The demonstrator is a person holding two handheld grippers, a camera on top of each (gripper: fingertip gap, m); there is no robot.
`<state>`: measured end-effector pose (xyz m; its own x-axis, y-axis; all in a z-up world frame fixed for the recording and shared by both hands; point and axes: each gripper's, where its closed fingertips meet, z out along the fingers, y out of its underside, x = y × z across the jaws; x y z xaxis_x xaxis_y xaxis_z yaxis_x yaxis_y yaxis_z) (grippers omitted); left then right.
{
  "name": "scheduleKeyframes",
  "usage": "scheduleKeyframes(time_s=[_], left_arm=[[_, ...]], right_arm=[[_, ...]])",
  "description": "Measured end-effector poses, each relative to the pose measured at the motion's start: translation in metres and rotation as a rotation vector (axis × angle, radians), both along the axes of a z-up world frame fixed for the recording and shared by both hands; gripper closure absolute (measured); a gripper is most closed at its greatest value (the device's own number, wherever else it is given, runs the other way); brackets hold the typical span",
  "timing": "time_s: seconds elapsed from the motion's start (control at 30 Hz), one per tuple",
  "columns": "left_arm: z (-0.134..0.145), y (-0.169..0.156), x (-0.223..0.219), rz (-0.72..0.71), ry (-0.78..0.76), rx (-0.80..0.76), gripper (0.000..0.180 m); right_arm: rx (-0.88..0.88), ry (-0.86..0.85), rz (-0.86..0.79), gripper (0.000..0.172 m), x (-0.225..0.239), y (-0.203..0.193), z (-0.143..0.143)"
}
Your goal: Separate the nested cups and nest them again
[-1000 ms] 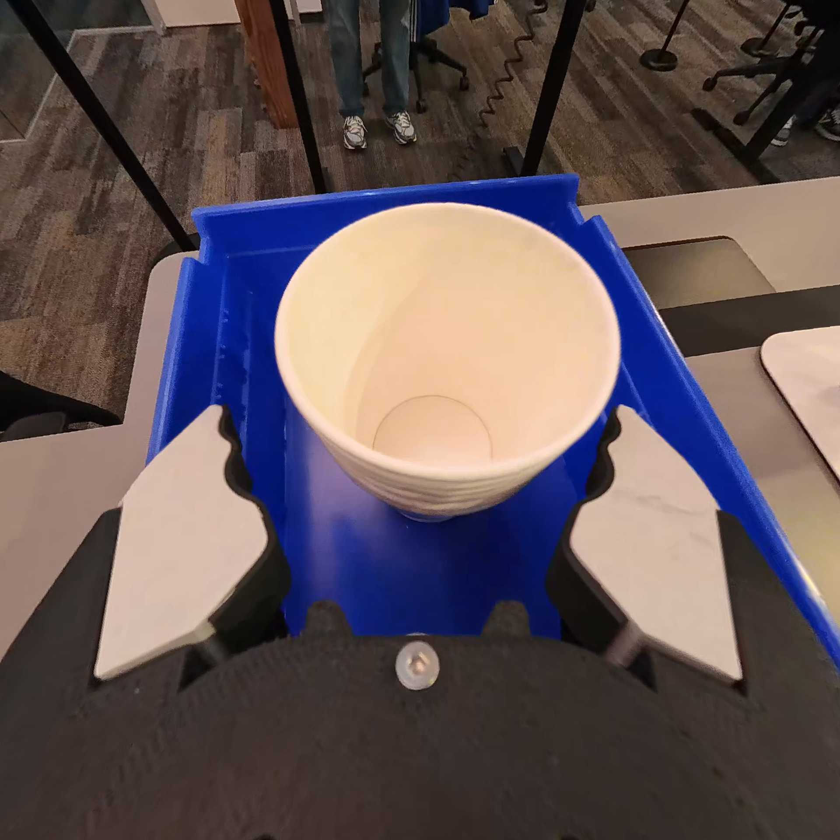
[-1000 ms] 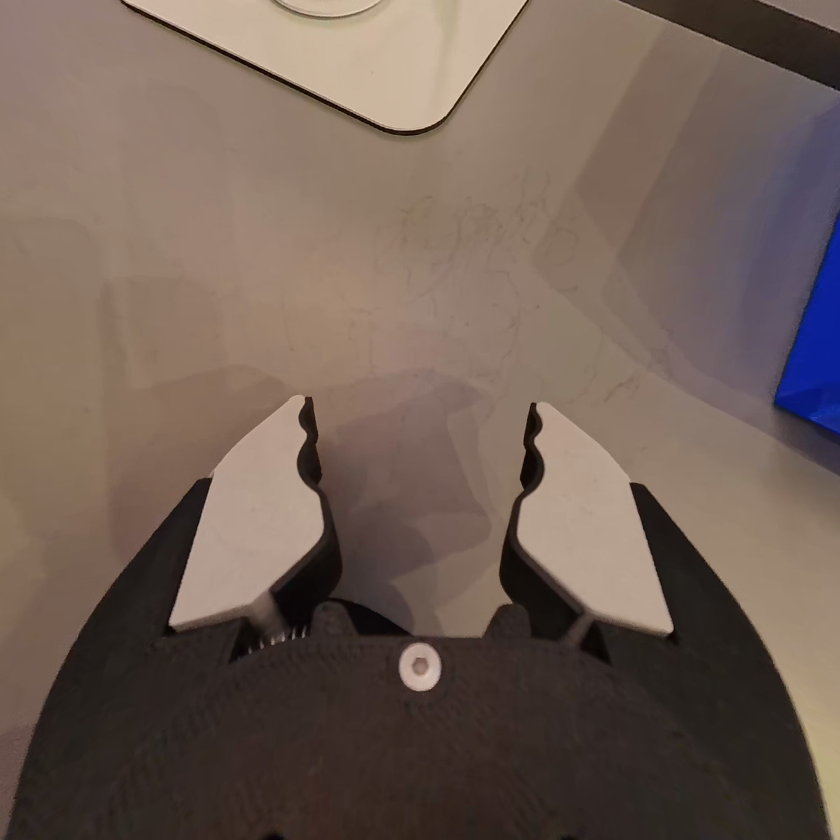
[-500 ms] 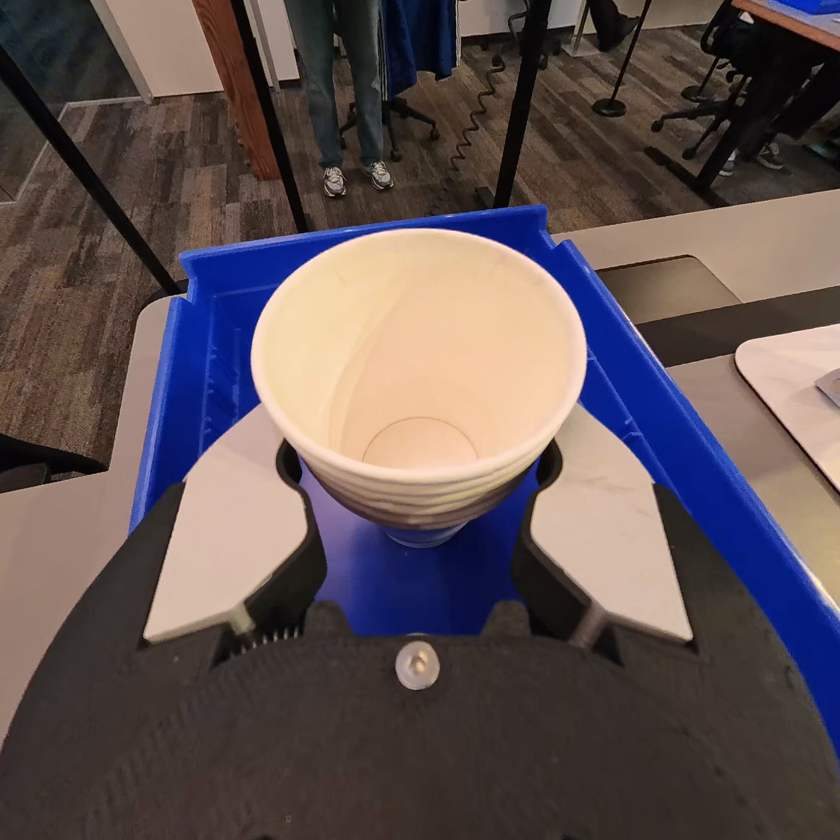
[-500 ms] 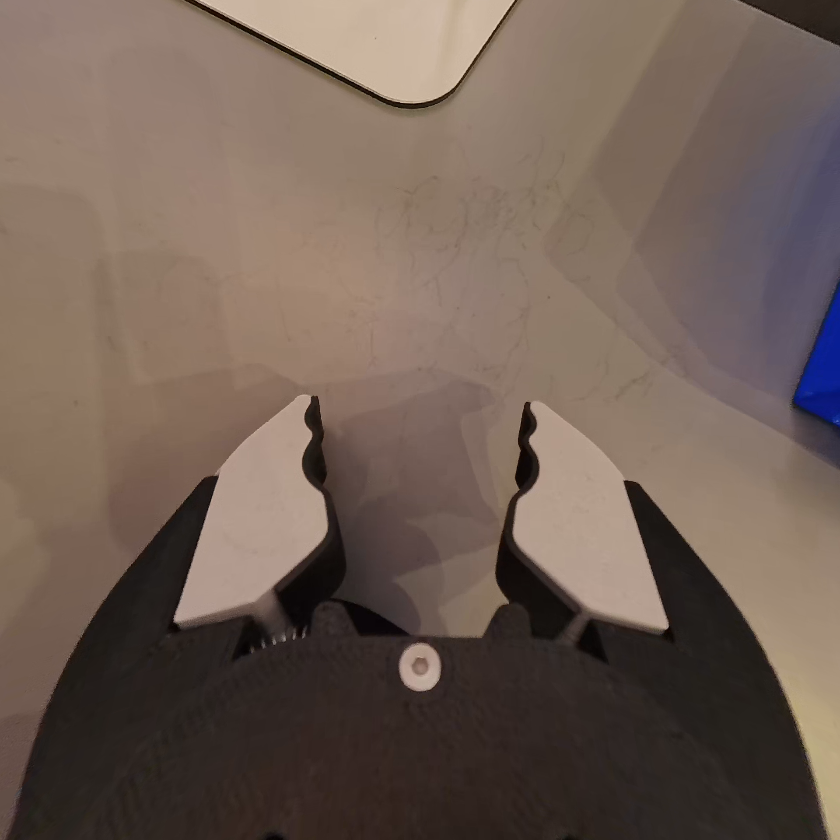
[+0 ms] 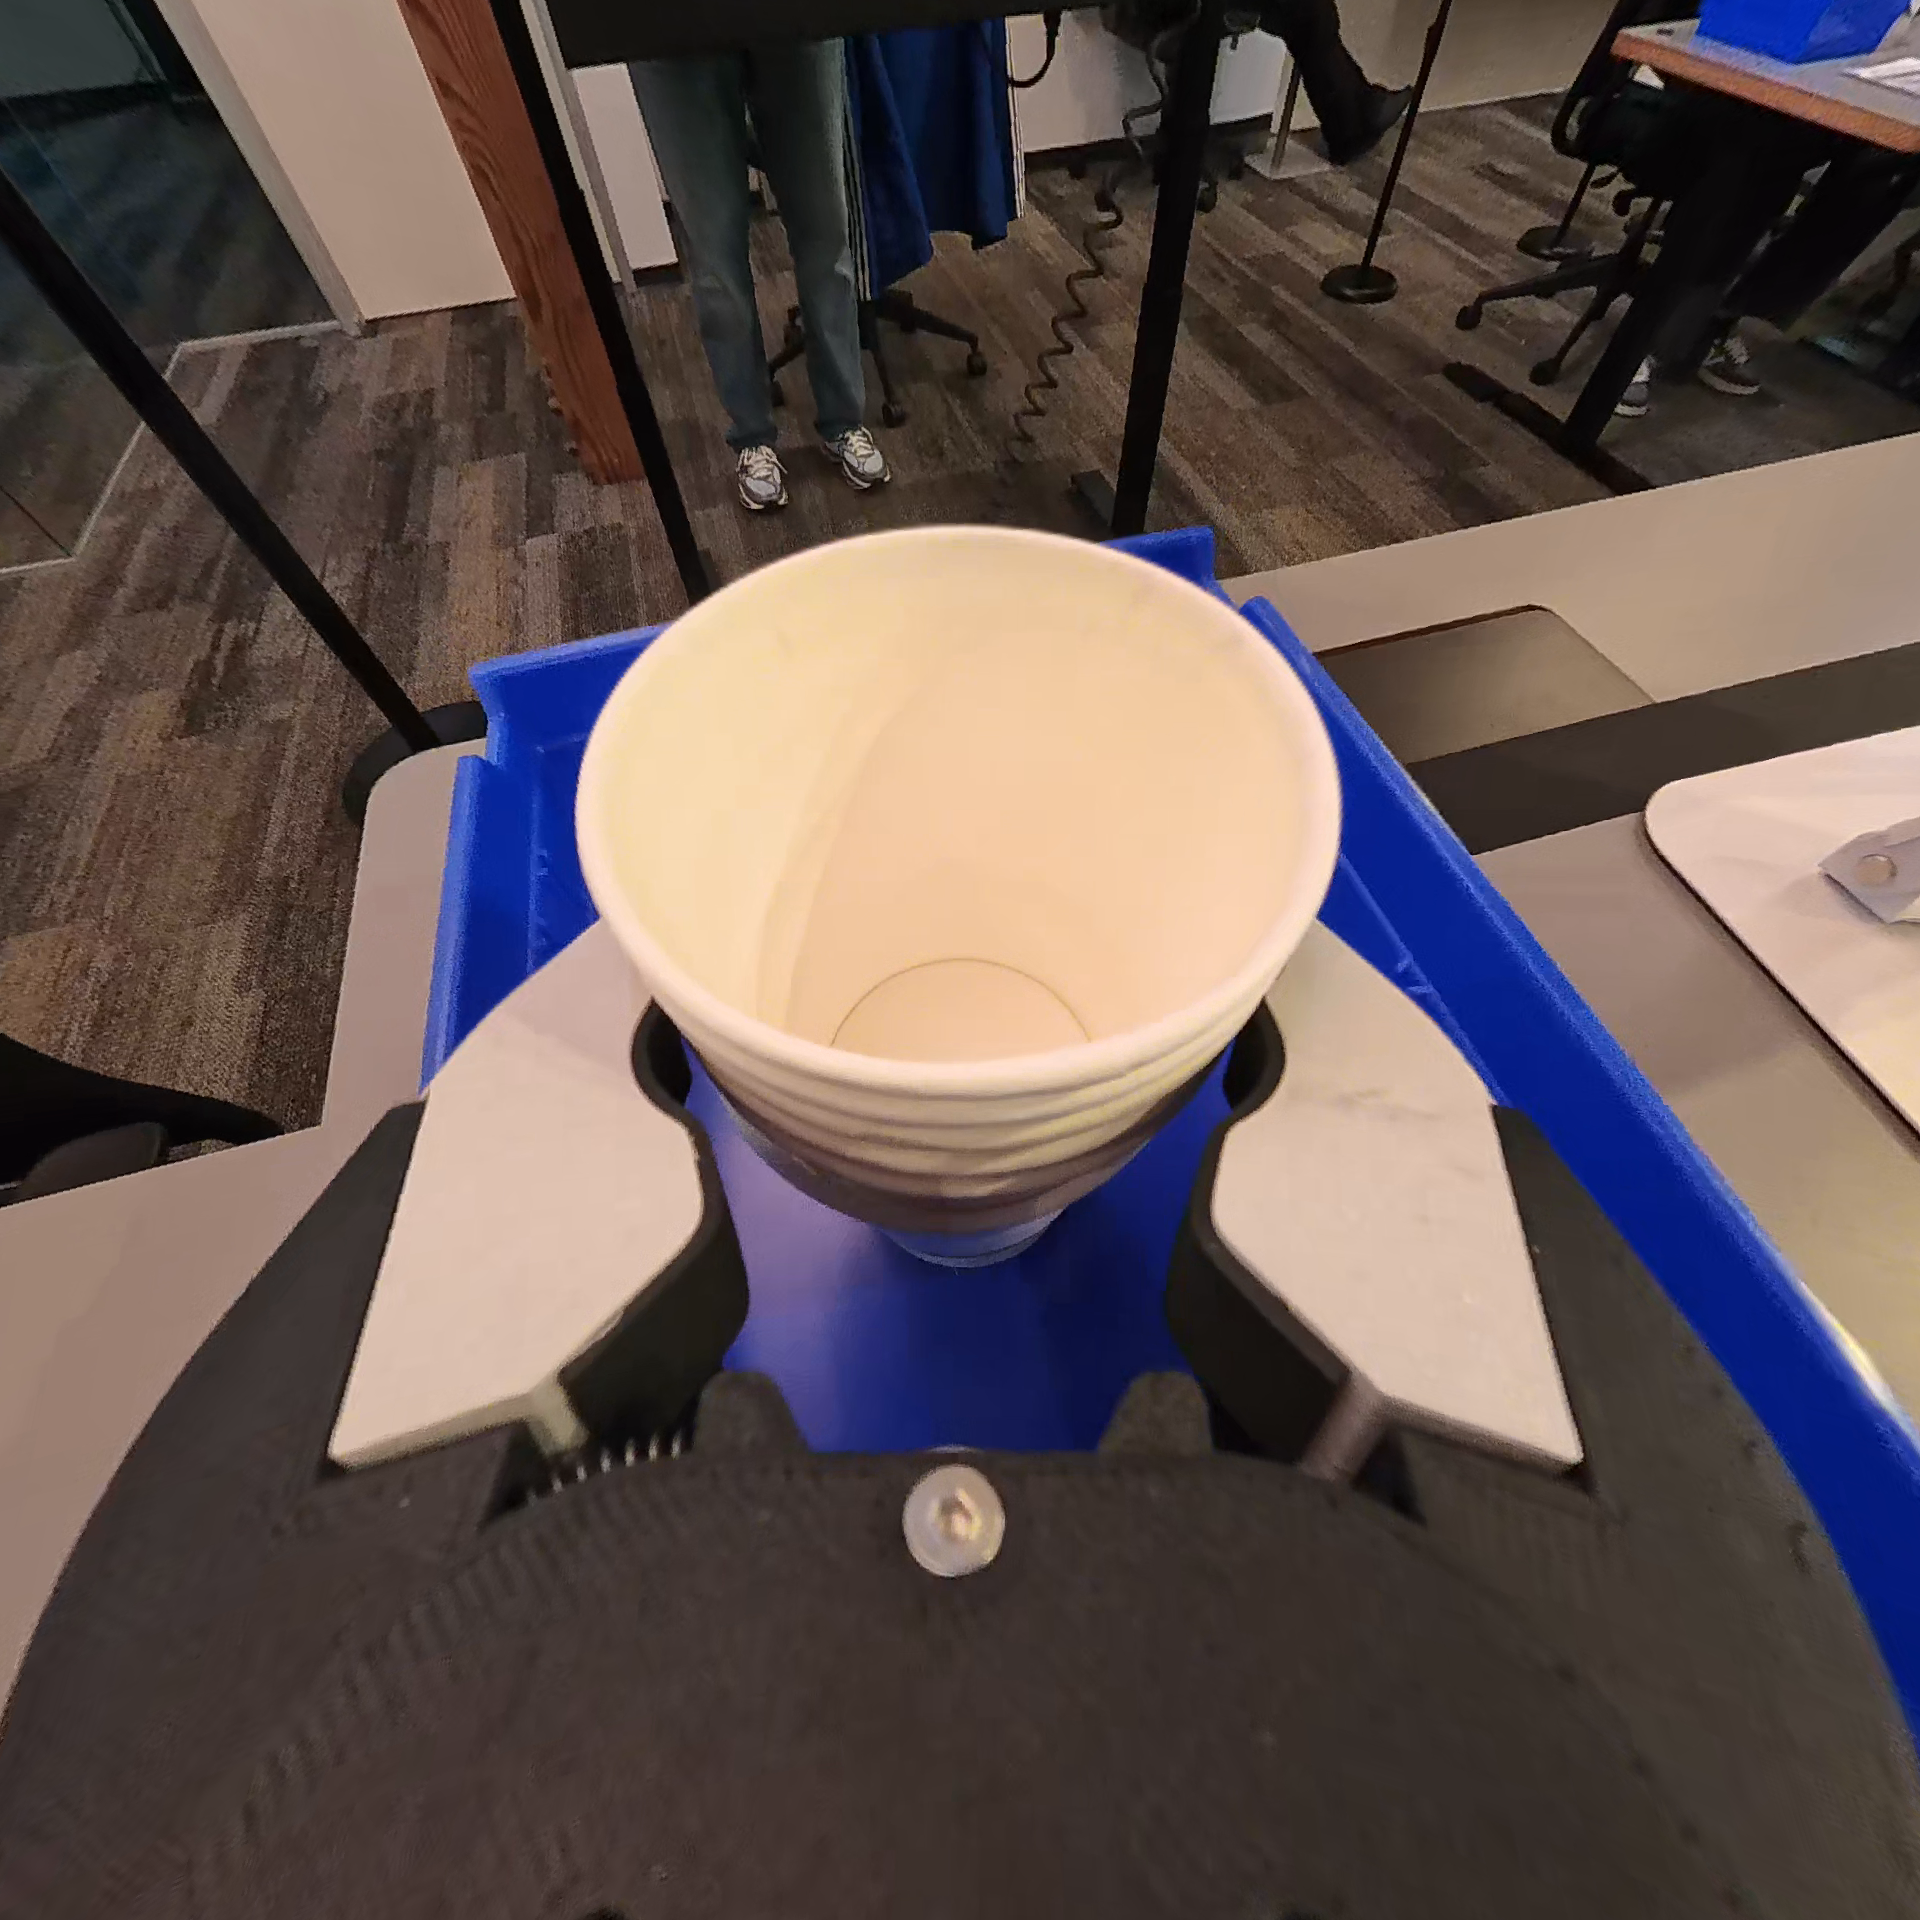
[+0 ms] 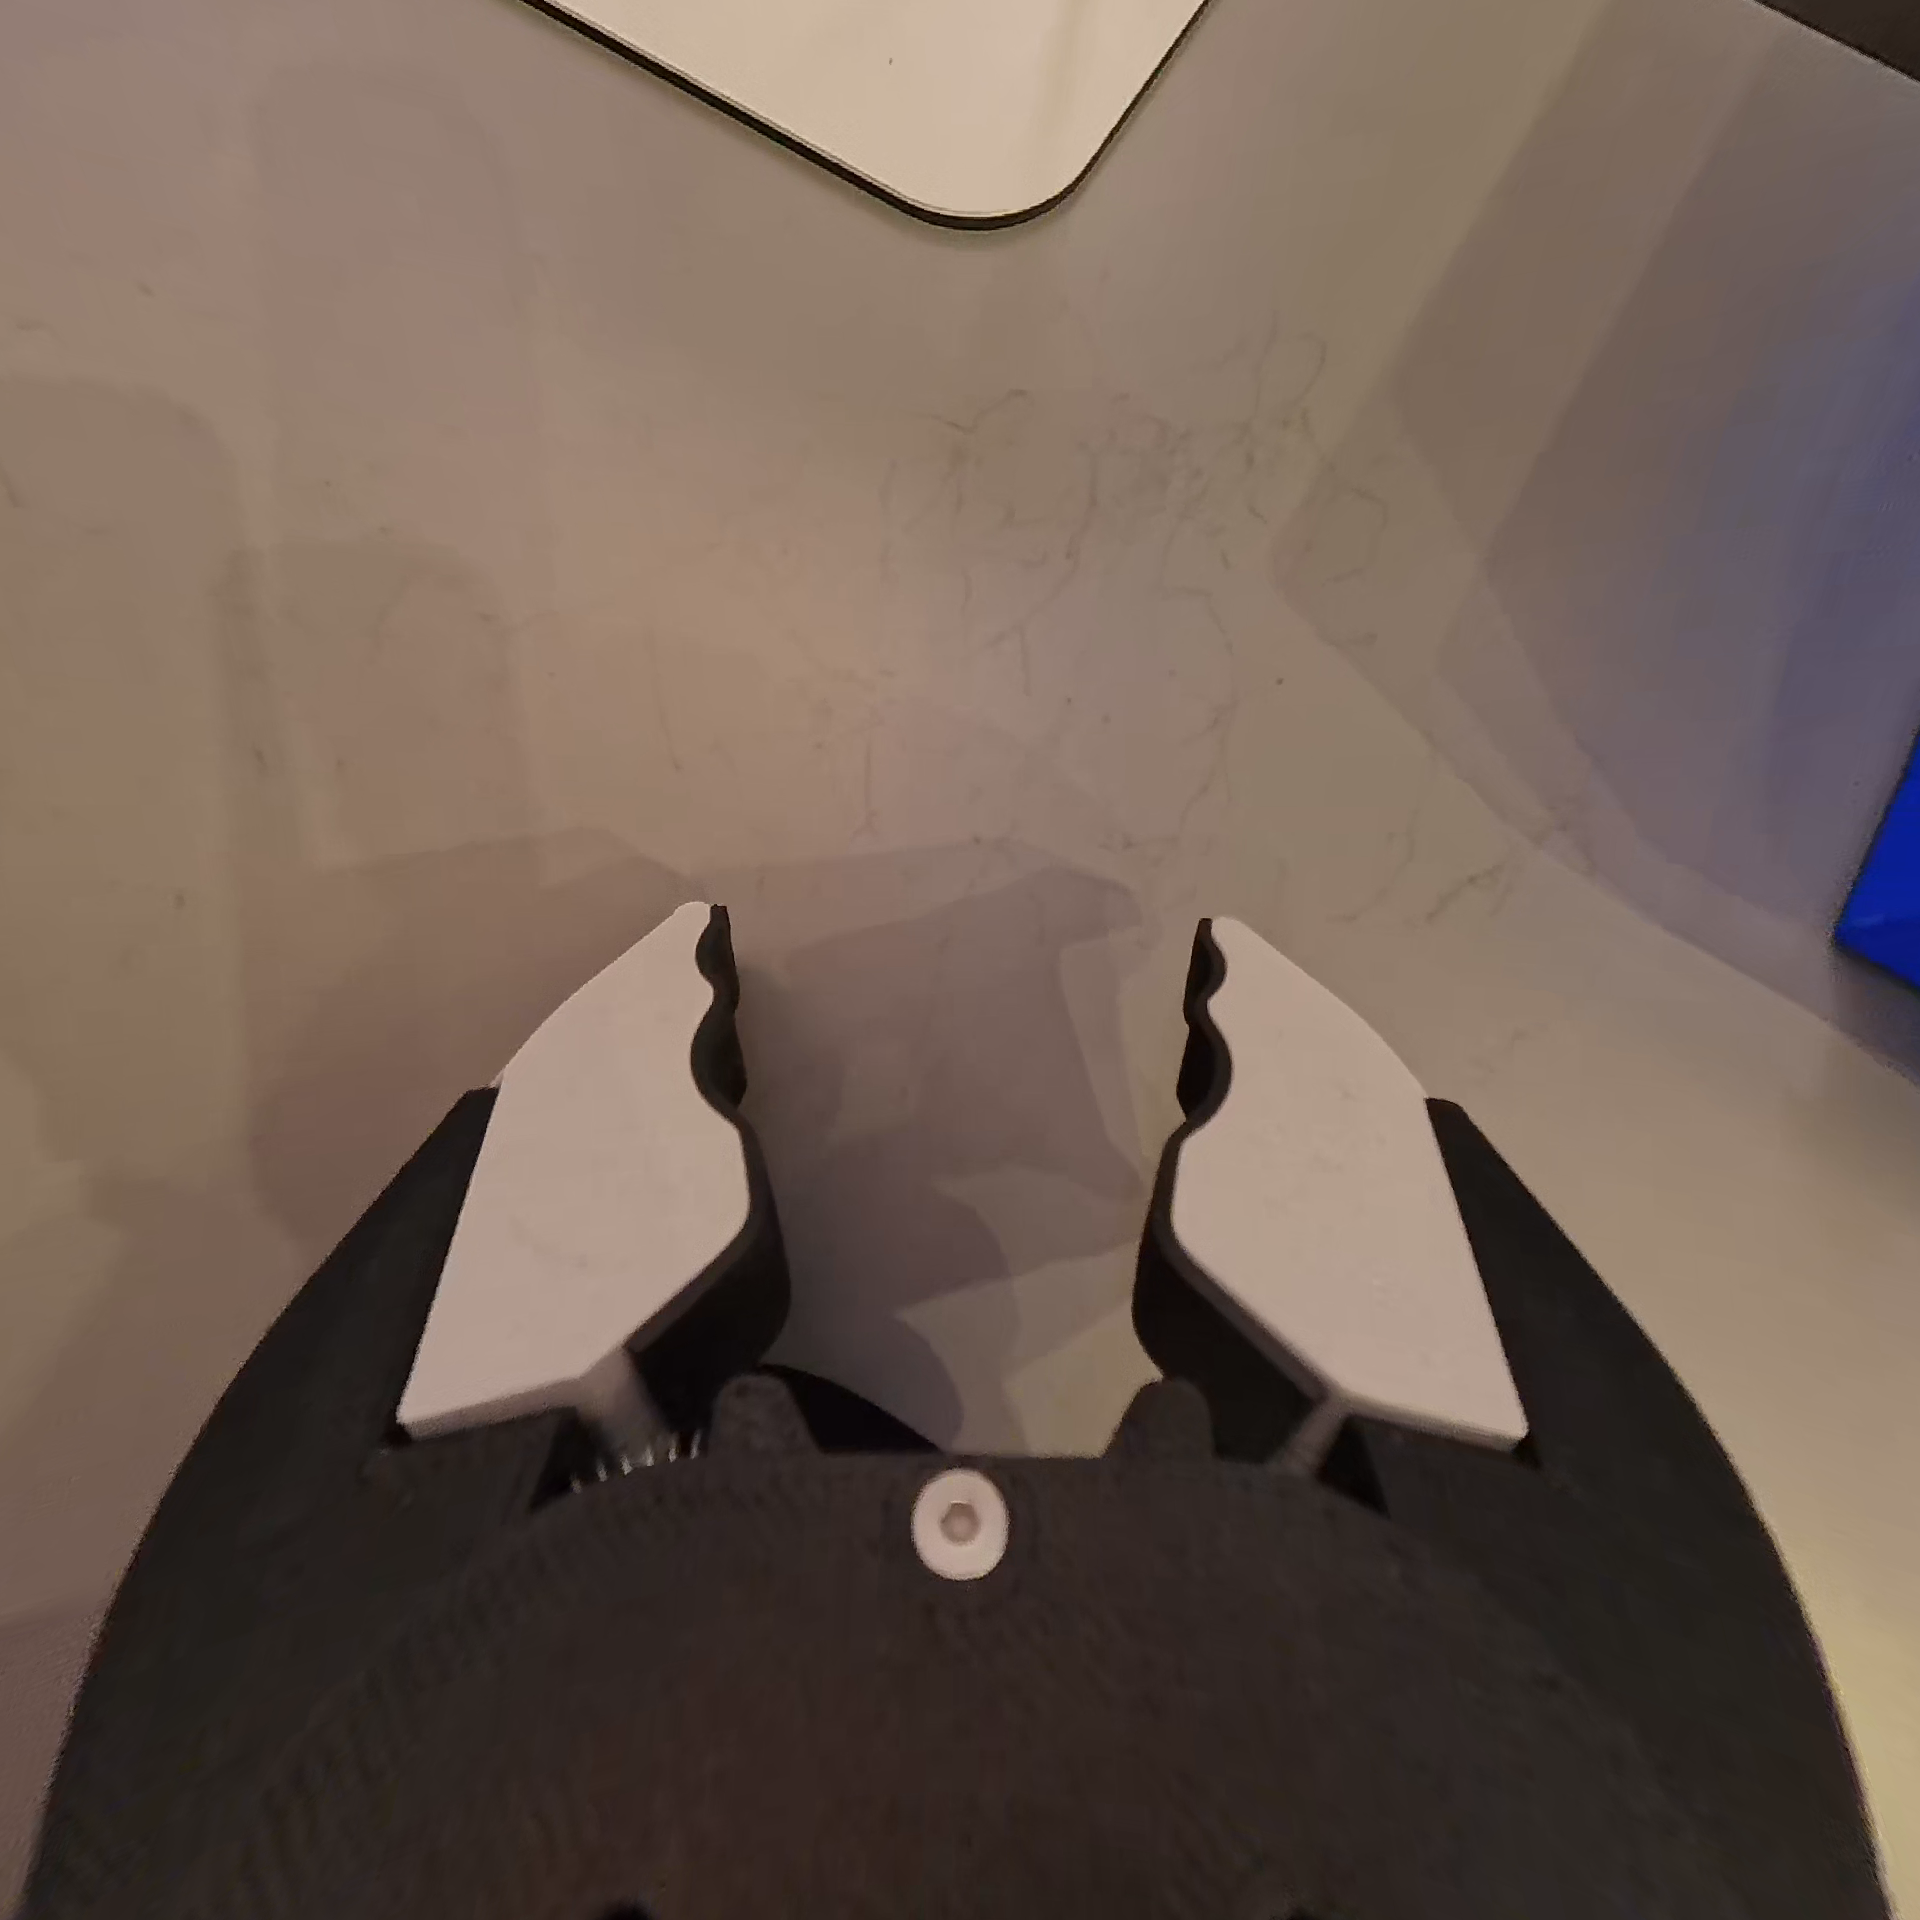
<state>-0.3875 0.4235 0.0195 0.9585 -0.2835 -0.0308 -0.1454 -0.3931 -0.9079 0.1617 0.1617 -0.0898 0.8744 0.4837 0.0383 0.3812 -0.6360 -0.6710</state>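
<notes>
Cups (image 5: 956,831), white paper and nested in one ribbed stack, rise above the blue bin (image 5: 1475,935) at the desk's (image 5: 1662,520) far edge, pinched by the left gripper's (image 5: 956,997) fingers (image 5: 540,1164). How many are nested cannot be told. Right gripper (image 6: 961,925) hangs spread and bare over the desk, near one white mat (image 6: 914,94).

The cup stack (image 5: 956,831) sits between the fingers (image 5: 540,1195) of the left gripper (image 5: 956,997) above the bin (image 5: 1455,987), which rests on the table (image 5: 1714,540), with a mat (image 5: 1818,935) to its right.
</notes>
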Motion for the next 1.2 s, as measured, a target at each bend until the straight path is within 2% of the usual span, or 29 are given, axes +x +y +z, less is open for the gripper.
scheduleKeyframes(time_s=[0.17, 0.3, 0.4, 0.53, 0.63, 1.2], left_arm=[[-0.013, 0.004, 0.0, -0.003, -0.032, -0.042, 0.075], [-0.017, 0.006, 0.002, -0.012, -0.035, -0.047, 0.057], [-0.016, 0.009, 0.003, -0.02, -0.048, -0.04, 0.052], [-0.028, 0.014, 0.006, -0.039, -0.018, -0.083, 0.042], [-0.023, 0.017, 0.007, -0.04, -0.021, -0.045, 0.058], [-0.02, 0.008, 0.0, -0.032, -0.045, -0.019, 0.062]], right_arm=[[0.0, -0.001, 0.003, 0.088, 0.001, -0.001, 0.001], [0.003, -0.002, 0.005, 0.088, 0.002, -0.002, 0.001], [0.005, -0.006, 0.004, 0.089, 0.002, -0.002, 0.001], [0.005, -0.008, 0.006, 0.089, 0.003, -0.002, 0.001], [0.006, -0.008, 0.005, 0.089, 0.003, -0.001, 0.001], [0.005, -0.013, 0.014, 0.09, 0.002, 0.001, 0.0]])
